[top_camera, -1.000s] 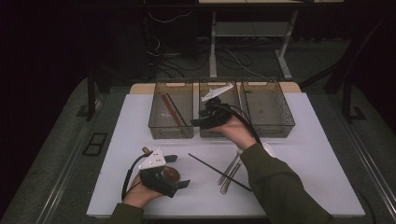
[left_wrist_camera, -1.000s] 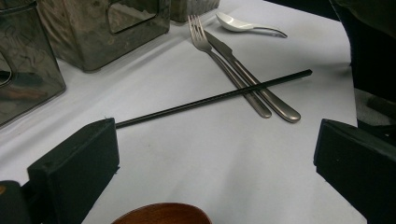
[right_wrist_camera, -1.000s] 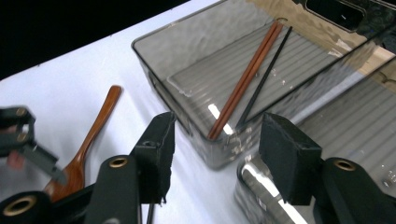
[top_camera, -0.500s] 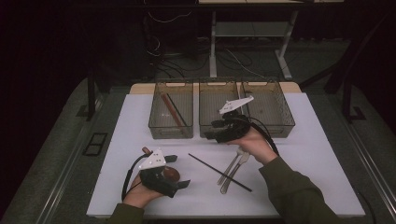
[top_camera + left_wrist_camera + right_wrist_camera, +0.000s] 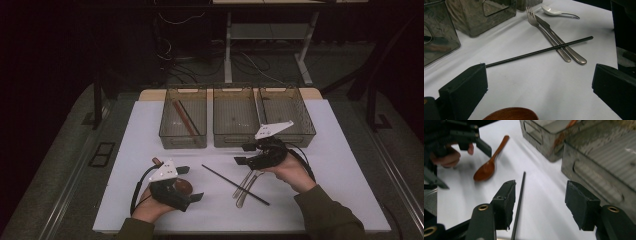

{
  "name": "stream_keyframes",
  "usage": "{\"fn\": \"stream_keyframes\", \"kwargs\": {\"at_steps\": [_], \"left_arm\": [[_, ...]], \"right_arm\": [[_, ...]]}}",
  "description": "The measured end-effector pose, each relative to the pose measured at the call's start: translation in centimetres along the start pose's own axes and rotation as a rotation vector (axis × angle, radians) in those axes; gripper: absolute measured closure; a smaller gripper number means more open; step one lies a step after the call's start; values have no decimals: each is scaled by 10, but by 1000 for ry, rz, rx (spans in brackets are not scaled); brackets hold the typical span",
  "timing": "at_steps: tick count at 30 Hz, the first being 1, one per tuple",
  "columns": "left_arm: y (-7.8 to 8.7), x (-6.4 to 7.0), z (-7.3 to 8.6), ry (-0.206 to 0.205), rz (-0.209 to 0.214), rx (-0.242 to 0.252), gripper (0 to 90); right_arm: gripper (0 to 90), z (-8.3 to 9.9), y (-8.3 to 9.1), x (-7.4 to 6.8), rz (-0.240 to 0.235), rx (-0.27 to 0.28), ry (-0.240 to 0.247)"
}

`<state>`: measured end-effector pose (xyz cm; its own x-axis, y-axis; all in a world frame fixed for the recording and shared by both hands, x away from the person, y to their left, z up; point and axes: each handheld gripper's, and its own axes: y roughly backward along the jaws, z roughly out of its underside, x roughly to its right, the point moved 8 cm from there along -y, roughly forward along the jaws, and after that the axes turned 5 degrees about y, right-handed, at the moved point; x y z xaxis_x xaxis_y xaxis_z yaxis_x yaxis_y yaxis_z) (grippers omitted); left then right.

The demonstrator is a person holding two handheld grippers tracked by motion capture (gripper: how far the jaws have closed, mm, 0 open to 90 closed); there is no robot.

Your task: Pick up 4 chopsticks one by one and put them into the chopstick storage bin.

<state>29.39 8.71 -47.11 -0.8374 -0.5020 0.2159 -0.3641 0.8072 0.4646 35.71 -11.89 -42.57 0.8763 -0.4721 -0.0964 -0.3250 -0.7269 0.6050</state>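
Chopstick [image 5: 235, 185] lies on the bench at 6 o'clock of the middle bin [image 5: 235, 116]. Right hand-held gripper [image 5: 246, 154] has withdrawn from that bin, jaws wide, empty, now above the chopstick; left hand-held gripper [image 5: 190, 184] wide over the wooden spoon [image 5: 489, 163].

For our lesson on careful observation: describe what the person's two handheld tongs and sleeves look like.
Each of the tongs is a black handheld body topped by a pale three-cornered plate: the left tongs and the right tongs. A black cable loops from each. Their jaws are blocky, black and matte, on arms with brass-coloured rivets in the right gripper view. The person wears dark olive sleeves.
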Motion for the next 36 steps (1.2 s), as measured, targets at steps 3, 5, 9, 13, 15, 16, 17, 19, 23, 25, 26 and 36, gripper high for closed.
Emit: {"fn": "stream_keyframes", "kwargs": {"at_steps": [3,5,9,13,15,16,17,19,23,25,26,36], "left_arm": [[0,1,0,-1,1,-1,0],[0,0,0,-5,1,-4,0],[0,1,0,-2,0,-3,0],[0,1,0,-1,-1,-4,0],[0,1,0,-2,-1,-6,0],[0,1,0,-3,-1,-6,0],[0,1,0,-3,-1,-6,0],[0,1,0,-3,-2,-6,0],[0,1,0,-2,-3,-7,0],[-1,1,0,-3,-4,-8,0],[-1,1,0,-4,-4,-8,0],[-1,1,1,-6,-3,-12,0]], "right_arm": [[411,12,7,-2,0,-10,0],[411,19,12,-3,-1,-21,0],[411,33,23,-4,2,-28,-10],[411,43,31,-8,9,-28,-16],[411,50,34,-10,11,-33,-17],[411,52,36,-11,11,-35,-20],[411,55,37,-12,12,-40,-18],[410,61,39,-15,13,-49,-16],[411,72,43,-20,6,-68,-7],[411,77,43,-23,2,-72,-9],[411,79,42,-24,-1,-75,-6],[459,88,29,-35,-31,-137,19]]}}
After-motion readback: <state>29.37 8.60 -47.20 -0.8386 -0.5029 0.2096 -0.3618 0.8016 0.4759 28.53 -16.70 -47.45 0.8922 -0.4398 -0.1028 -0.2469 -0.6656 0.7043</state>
